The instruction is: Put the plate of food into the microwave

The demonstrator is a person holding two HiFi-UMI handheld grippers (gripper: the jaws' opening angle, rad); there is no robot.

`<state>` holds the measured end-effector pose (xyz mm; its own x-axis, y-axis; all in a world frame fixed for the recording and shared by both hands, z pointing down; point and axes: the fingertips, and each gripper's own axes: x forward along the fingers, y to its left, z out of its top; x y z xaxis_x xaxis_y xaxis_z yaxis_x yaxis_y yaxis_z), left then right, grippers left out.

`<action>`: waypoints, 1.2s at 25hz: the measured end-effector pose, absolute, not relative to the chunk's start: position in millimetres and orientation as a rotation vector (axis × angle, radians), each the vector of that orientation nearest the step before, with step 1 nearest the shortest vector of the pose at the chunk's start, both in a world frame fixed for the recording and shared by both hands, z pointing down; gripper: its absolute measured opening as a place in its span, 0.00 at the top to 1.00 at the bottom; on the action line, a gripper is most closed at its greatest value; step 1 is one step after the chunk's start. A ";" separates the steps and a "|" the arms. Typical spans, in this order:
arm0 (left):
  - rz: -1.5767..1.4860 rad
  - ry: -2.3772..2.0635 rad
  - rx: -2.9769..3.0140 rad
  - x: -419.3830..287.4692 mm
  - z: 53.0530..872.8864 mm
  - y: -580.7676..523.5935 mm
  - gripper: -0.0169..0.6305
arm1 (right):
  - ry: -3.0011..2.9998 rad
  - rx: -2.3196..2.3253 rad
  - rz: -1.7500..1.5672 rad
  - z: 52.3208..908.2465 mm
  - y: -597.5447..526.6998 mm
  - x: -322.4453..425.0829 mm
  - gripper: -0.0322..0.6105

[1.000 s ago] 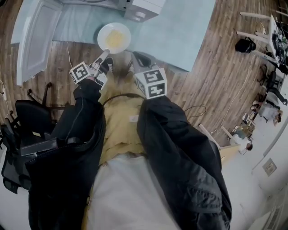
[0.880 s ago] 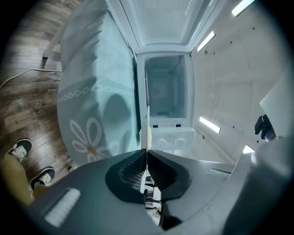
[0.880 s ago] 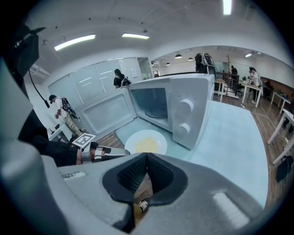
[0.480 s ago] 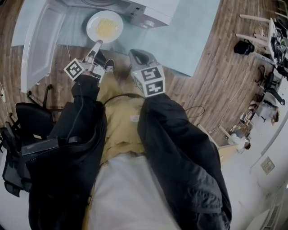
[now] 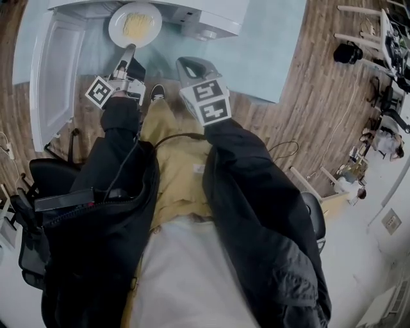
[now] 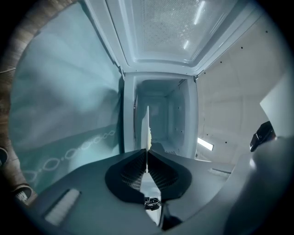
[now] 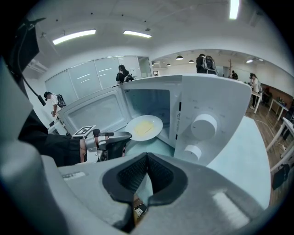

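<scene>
A white plate (image 5: pixel 134 24) with yellow food hangs level at the mouth of the white microwave (image 5: pixel 214 14); in the right gripper view the plate (image 7: pixel 144 127) is just in front of the cavity. My left gripper (image 5: pixel 130 49) is shut on the plate's near rim. Its own view shows the plate (image 6: pixel 148 131) edge-on between the pads, with the cavity (image 6: pixel 167 119) straight ahead. The microwave door (image 5: pixel 54 77) stands wide open to the left. My right gripper (image 5: pixel 191 66) hovers to the right of the left one, shut with nothing in it, in front of the two knobs (image 7: pixel 204 125).
The microwave stands on a table with a teal cloth (image 5: pixel 269 45). A black chair (image 5: pixel 38 179) is at my left, and furniture and clutter (image 5: pixel 384 57) sit on the wood floor at right. People (image 7: pixel 123 73) stand far off in the room.
The left gripper has carried the plate forward and to the left, from over the table's front part to the microwave's mouth. The right gripper has moved forward a little as well.
</scene>
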<state>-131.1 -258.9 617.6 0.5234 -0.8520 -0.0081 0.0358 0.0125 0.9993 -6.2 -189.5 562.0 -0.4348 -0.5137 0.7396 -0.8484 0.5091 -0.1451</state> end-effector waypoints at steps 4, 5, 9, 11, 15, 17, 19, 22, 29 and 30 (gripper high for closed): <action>-0.832 -0.784 1.383 -136.7 617.3 -274.2 0.96 | -2.137 1.115 0.685 556.1 -196.3 -15.9 0.95; -0.840 -0.786 1.381 -138.1 616.6 -278.3 0.96 | -2.138 1.116 0.690 555.8 -195.2 -17.2 0.95; -0.863 -0.795 1.381 -140.5 615.4 -295.3 0.96 | -2.118 1.130 0.716 560.1 -186.5 -15.2 0.95; -0.863 -0.803 1.376 -140.4 616.4 -303.0 0.96 | -2.109 1.143 0.724 560.9 -183.8 -13.3 0.95; -0.866 -0.818 1.363 -141.3 618.7 -313.8 0.96 | -2.103 1.157 0.731 561.5 -179.3 -11.0 0.95; -0.869 -0.820 1.359 -140.8 619.5 -317.2 0.96 | -2.095 1.167 0.736 562.4 -176.4 -7.9 0.95; -0.868 -0.829 1.352 -141.4 621.5 -319.9 0.96 | -2.090 1.176 0.740 562.8 -173.1 -5.1 0.95; -0.878 -0.840 1.338 -143.1 624.8 -325.1 0.95 | -2.081 1.186 0.744 564.1 -167.1 -2.6 0.95; -0.859 -0.853 1.328 -137.0 629.3 -338.4 0.95 | -2.059 1.213 0.764 563.6 -152.6 4.0 0.95; -0.860 -0.855 1.328 -136.0 627.8 -339.8 0.95 | -2.055 1.219 0.763 562.1 -150.3 6.0 0.95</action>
